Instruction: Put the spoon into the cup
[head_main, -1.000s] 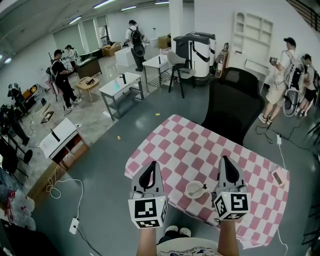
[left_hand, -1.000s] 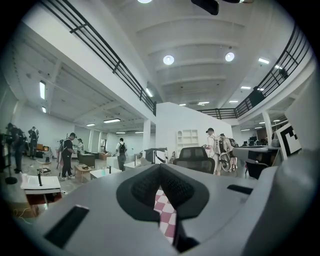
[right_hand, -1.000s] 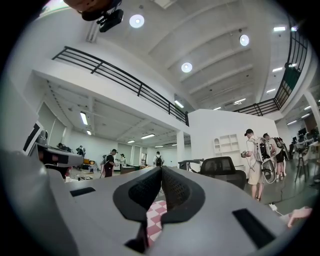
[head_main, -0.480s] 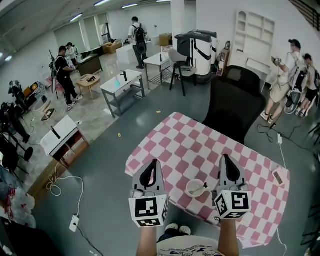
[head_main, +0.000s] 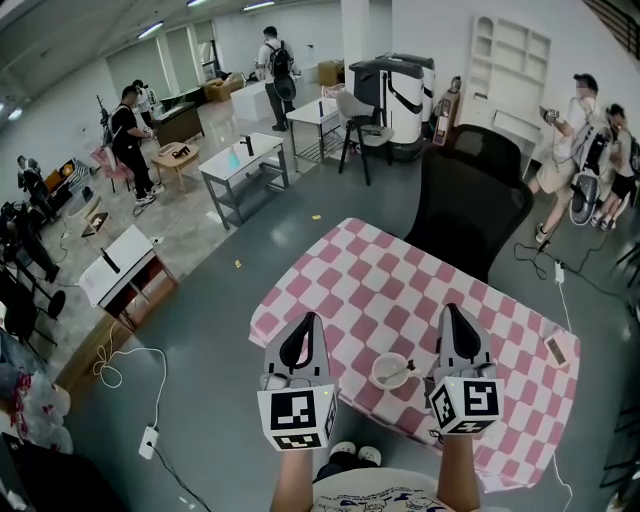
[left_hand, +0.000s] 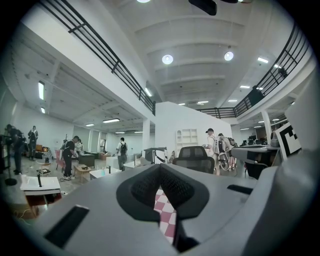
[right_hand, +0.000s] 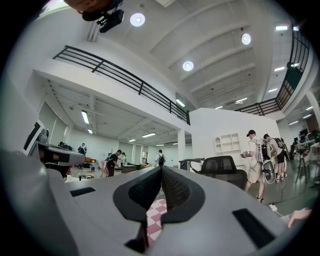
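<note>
A small white cup (head_main: 390, 370) stands on the pink-and-white checked table (head_main: 400, 290) near its front edge, with the spoon (head_main: 400, 372) lying in it, handle pointing right. My left gripper (head_main: 307, 322) hovers at the table's front left corner, left of the cup, jaws shut and empty. My right gripper (head_main: 449, 315) hangs just right of the cup, also shut with nothing in it. In the left gripper view (left_hand: 160, 166) and the right gripper view (right_hand: 161, 169) the jaw tips meet, and only checked cloth shows below them.
A black office chair (head_main: 470, 215) stands behind the table. A small flat object (head_main: 556, 351) lies at the table's right edge. Beyond are white tables (head_main: 243, 165), a low white bench (head_main: 120, 265) at the left, and several people further off.
</note>
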